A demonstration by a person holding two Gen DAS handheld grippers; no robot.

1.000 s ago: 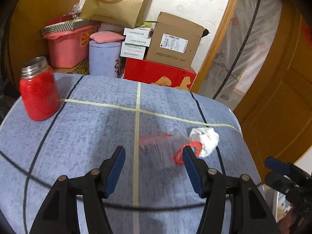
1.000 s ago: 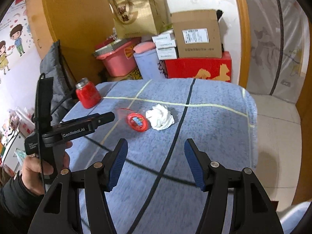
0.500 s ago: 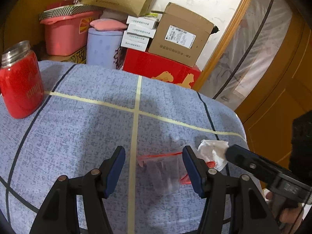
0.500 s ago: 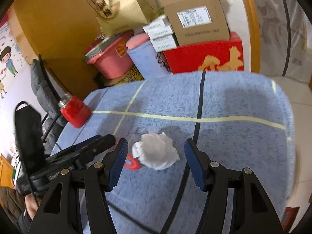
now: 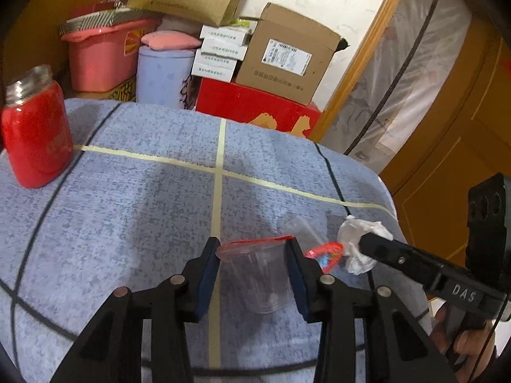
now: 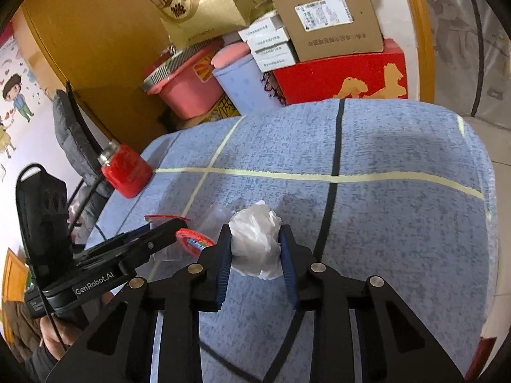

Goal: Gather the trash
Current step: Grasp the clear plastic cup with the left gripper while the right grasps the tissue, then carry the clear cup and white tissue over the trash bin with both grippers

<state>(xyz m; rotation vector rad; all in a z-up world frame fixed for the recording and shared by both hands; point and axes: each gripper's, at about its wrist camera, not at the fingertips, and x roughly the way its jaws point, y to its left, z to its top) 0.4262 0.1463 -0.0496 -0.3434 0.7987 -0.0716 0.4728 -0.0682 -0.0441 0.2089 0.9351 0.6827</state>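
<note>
Near the tabletop's (image 6: 415,223) right edge, the clear bag (image 5: 258,274) is clamped by the left gripper (image 5: 252,255) and the tissue wad (image 6: 255,242) just right of it by the right gripper (image 6: 255,249), both jaws having just closed.

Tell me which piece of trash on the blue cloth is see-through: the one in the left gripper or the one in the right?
The clear plastic bag with the red strip, in the left gripper. The crumpled tissue in the right gripper is opaque white.
</note>
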